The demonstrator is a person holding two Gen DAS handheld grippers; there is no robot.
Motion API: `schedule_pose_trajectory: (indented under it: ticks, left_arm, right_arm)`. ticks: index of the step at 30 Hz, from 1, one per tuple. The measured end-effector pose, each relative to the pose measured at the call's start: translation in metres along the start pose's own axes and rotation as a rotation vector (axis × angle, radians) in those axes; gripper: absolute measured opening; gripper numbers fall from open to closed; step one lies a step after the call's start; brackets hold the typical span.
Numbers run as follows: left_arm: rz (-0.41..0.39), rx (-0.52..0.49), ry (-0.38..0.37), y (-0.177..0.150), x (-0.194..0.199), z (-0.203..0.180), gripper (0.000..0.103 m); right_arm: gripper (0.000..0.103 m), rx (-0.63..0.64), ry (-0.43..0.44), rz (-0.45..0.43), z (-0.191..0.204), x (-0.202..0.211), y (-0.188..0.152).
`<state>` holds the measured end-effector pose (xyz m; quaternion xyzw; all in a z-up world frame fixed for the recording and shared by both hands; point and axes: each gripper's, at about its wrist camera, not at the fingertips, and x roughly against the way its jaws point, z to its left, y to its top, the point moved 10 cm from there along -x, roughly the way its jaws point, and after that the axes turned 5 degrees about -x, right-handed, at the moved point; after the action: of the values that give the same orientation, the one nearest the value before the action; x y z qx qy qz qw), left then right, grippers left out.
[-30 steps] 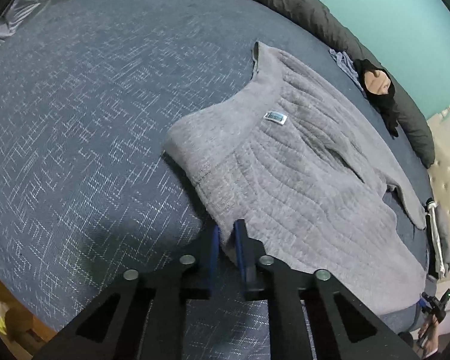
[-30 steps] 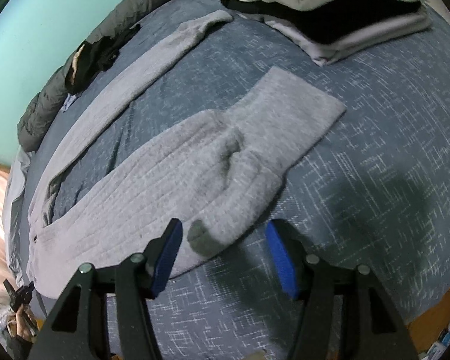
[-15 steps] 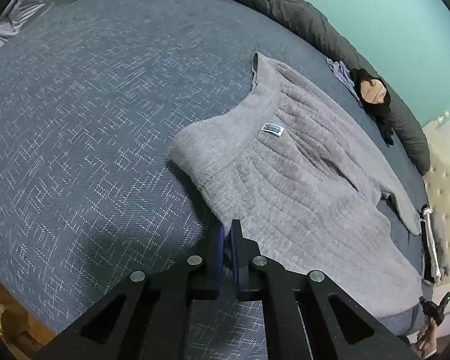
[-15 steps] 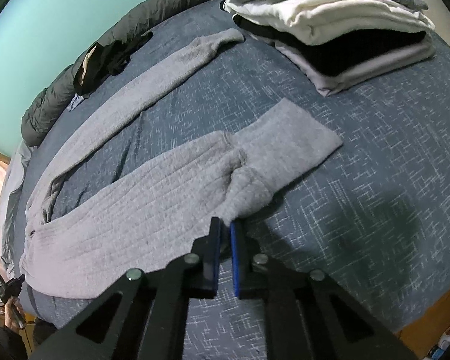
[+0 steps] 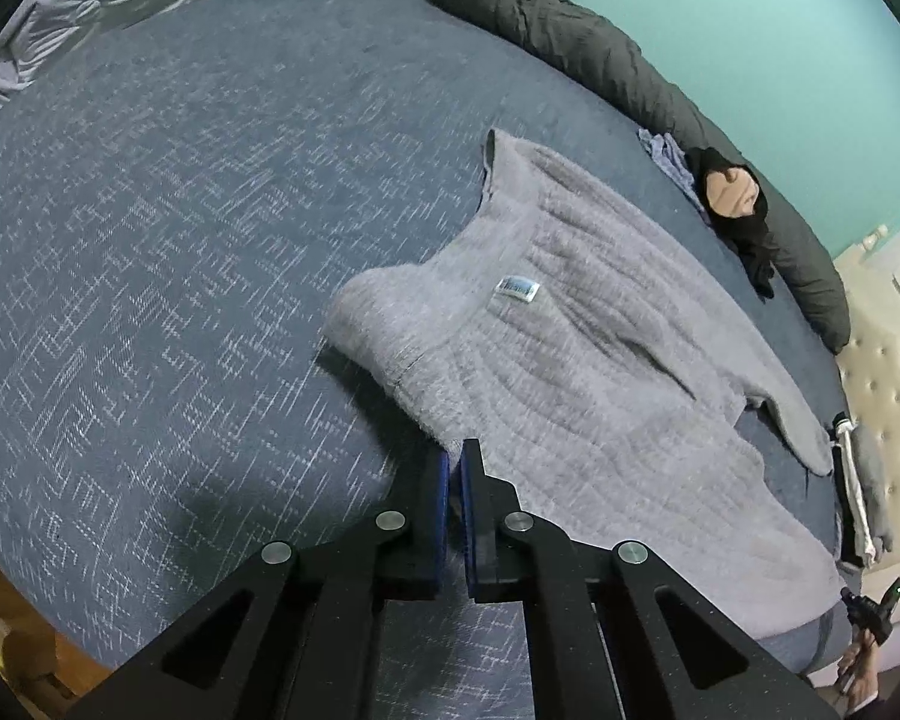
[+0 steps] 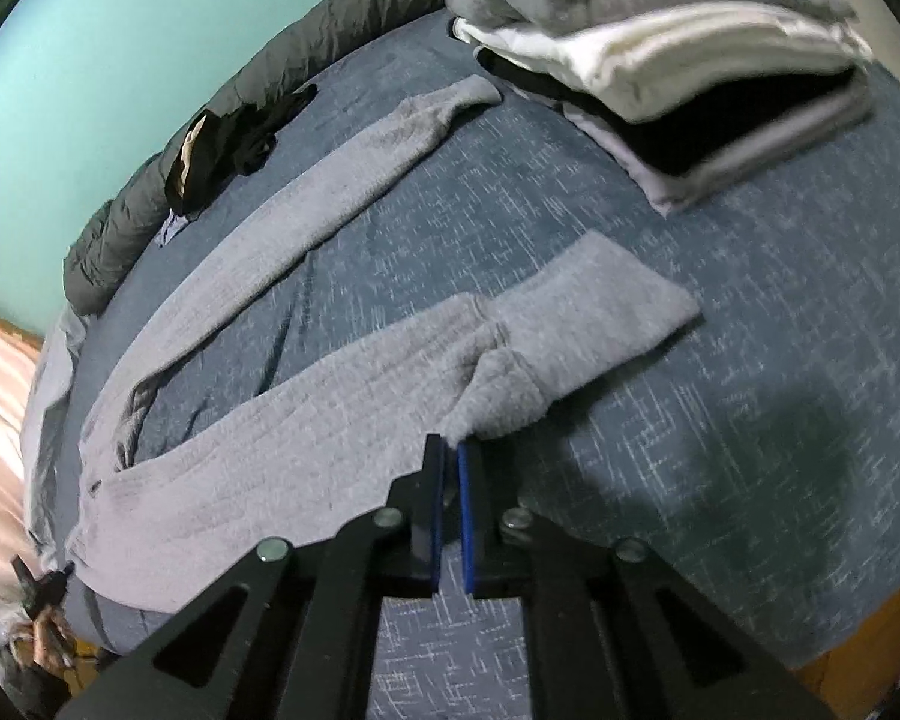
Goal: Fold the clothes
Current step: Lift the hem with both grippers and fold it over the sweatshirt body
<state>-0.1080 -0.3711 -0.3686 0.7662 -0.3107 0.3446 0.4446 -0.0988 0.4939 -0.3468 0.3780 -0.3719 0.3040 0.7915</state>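
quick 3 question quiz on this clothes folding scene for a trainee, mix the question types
1. True or false: both grippers are shut on the grey sweater.
2. Which garment tops the folded pile in the right wrist view? A) black B) white C) grey
3. Fill in: the sweater's small label is sewn near its ____.

Key
1. True: the left gripper pinches an edge near the shoulder, the right gripper a bunched cuff.
2. C
3. collar

wrist views, angled down, sharing sweater
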Motion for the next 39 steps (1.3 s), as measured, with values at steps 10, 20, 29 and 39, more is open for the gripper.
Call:
schedule_pose_trajectory:
  ticks: [10, 20, 29, 39]
  left_arm:
    - [-0.059, 0.007, -0.031, 0.036, 0.015, -0.019, 0.003]
    - [-0.115, -0.052, -0.027, 0.091, 0.029, -0.054, 0.003]
    - [-0.138, -0.091, -0.013, 0.162, 0.014, -0.095, 0.003]
    - [-0.108, -0.103, 0.045, 0.222, -0.046, -0.118, 0.003]
  right_arm:
    - [0.003, 0.063, 0.03, -0.039, 0.042, 0.014, 0.047]
    - [0.003, 0.118, 0.013, -0.074, 0.08, 0.018, 0.099]
    - [0.003, 0.125, -0.017, -0.096, 0.101, 0.012, 0.161]
    - [0.003, 0.108, -0.068, -0.085, 0.111, -0.028, 0.225]
